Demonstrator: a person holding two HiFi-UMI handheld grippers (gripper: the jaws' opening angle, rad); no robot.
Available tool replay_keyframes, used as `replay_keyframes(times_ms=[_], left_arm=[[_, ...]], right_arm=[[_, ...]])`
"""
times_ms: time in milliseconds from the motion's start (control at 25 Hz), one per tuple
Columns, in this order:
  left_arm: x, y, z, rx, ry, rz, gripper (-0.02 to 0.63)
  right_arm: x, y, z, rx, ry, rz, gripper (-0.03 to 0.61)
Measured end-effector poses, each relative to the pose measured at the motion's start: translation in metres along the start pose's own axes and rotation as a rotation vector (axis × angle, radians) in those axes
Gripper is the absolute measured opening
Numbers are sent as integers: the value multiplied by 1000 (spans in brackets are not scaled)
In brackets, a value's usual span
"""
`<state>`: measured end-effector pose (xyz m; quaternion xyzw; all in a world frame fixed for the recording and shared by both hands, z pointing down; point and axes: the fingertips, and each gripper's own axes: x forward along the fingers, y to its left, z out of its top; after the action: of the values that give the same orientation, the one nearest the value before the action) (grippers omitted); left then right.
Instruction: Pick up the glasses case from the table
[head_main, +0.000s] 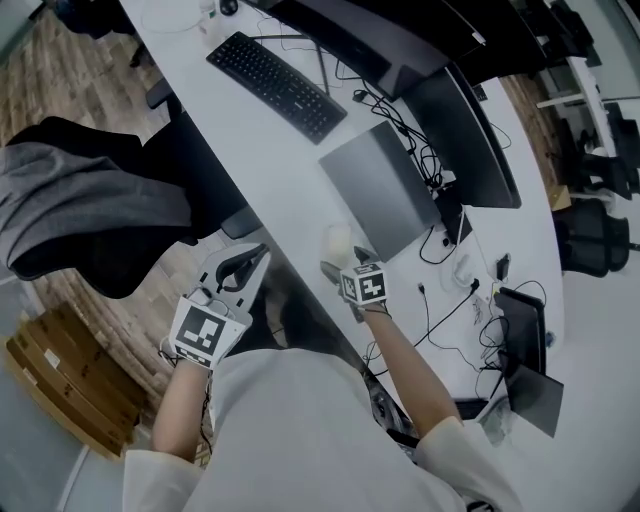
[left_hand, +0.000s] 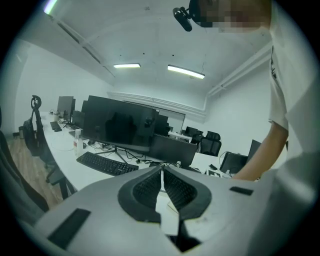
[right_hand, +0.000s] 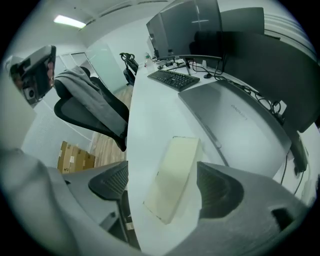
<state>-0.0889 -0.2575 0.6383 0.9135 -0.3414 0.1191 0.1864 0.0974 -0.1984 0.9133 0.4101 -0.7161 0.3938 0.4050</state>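
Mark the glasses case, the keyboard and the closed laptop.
glasses case (right_hand: 175, 175), right gripper view, middle of its cream top face.
keyboard (head_main: 276, 86), head view, middle of its key field.
laptop (head_main: 380, 188), head view, centre of its closed grey lid.

Between the laptop and the near edge of the table, the top lies bare but for the glasses case. Monitors and cables crowd the laptop's far side.

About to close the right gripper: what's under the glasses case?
The glasses case lies flat on the bare white table. Nothing else shows beneath it, though its underside and the patch of table it covers are hidden.
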Motion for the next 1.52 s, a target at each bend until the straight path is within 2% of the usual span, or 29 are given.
replay_keyframes(times_ms=[200,640,720,800,1000,1160,1520], left_arm=[[5,5,-9,-21,19,-3,18],[8,22,-19,-57,45,12,17],[8,25,-20,-57,40,15,18],[9,28,-22,-33,12,19,18],[6,27,-12,-59,41,5,18],[2,31,-7,-20,12,9,17],[-6,26,7,11,-7,-3,18]], right_arm=[[31,-7,-17,57,52,-46,426],[53,-26,-35,102,137,-229,417],[53,-23,-32,91,125,-223,413],[53,-20,-31,65,120,-214,320],[52,-18,-29,63,132,-191,313],[45,-20,-29,89,130,-175,313],[18,-16,-9,164,28,-130,313]])
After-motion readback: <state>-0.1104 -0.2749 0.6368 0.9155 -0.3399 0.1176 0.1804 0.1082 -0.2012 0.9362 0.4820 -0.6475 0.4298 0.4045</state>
